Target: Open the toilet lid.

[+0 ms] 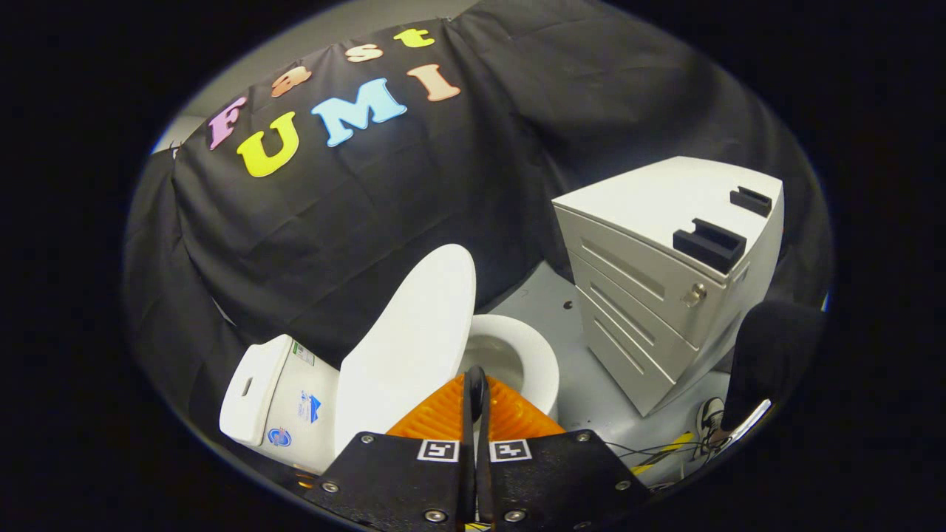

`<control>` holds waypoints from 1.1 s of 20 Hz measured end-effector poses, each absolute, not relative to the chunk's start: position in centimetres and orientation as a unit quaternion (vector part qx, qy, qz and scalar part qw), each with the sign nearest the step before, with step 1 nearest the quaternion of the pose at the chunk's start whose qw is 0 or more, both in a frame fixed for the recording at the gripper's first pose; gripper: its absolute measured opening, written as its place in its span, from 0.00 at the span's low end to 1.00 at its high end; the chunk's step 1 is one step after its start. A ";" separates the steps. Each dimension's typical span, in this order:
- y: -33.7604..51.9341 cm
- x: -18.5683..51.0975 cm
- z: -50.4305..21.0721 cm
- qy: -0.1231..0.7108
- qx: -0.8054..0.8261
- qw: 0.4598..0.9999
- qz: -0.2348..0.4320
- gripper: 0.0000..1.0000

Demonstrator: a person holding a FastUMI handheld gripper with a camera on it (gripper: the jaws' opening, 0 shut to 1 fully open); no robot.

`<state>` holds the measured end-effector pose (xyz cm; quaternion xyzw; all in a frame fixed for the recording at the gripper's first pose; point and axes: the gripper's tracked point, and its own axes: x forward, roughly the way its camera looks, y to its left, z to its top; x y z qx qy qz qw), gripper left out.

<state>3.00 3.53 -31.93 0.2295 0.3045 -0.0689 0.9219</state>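
Claw (477,384) pressed together, pinching nothing. Toilet lid (410,340) raised, just ahead and left of fingertips, leaning back toward tank (277,399); bowl (532,362) beyond, right.

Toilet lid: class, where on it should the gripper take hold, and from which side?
Probably the toilet lid's thin free edge nearest the bowl, approached from the bowl side. The lid stands raised; its broad face is too wide. The gripper's fingers are closed together.

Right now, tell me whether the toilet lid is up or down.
Up: the toilet lid stands raised, bowl exposed beyond the closed gripper.
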 end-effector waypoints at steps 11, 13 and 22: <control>9.3 4.6 -23.3 0.275 0.102 0.955 -0.039 0.01; 10.1 4.7 -22.2 0.274 0.102 0.955 -0.042 0.00; 14.3 4.9 -18.6 0.257 0.061 0.964 -0.026 0.00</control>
